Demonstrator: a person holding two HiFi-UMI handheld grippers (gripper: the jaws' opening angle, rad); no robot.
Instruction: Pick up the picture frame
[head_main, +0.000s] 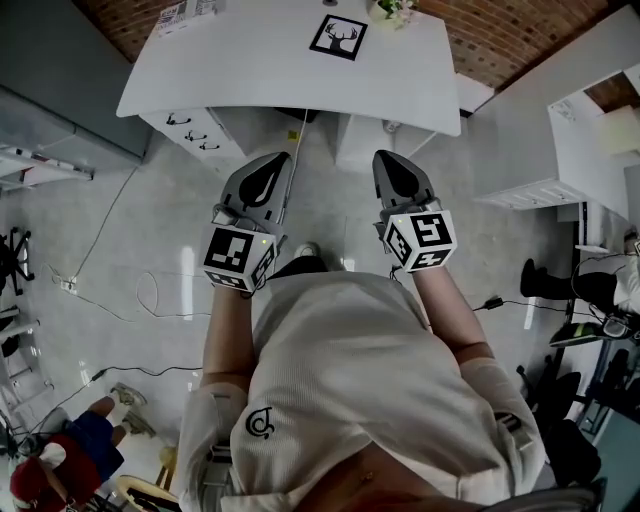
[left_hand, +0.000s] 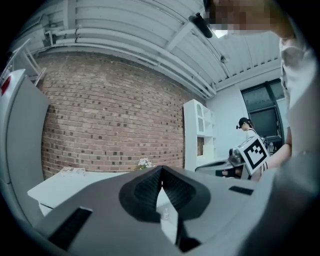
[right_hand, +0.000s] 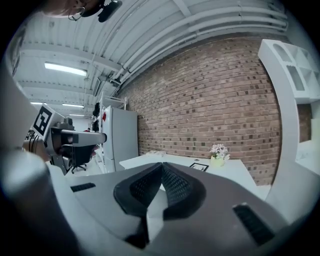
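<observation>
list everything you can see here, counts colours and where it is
table: one, white, ahead, against the brick wall
picture frame: one, black, deer print, flat on the table's far side
flower pot: one, pale, white flowers, right of the frame
papers: small stack, white, table's far left corner
drawer unit: one, white, under the table's left side
shelf unit: one, white, right of the table
cables: several, on the grey floor, left
bystander in red: one, lower left
left gripper: one, grey, shut, empty, short of the table
right gripper: one, grey, shut, empty, beside it
</observation>
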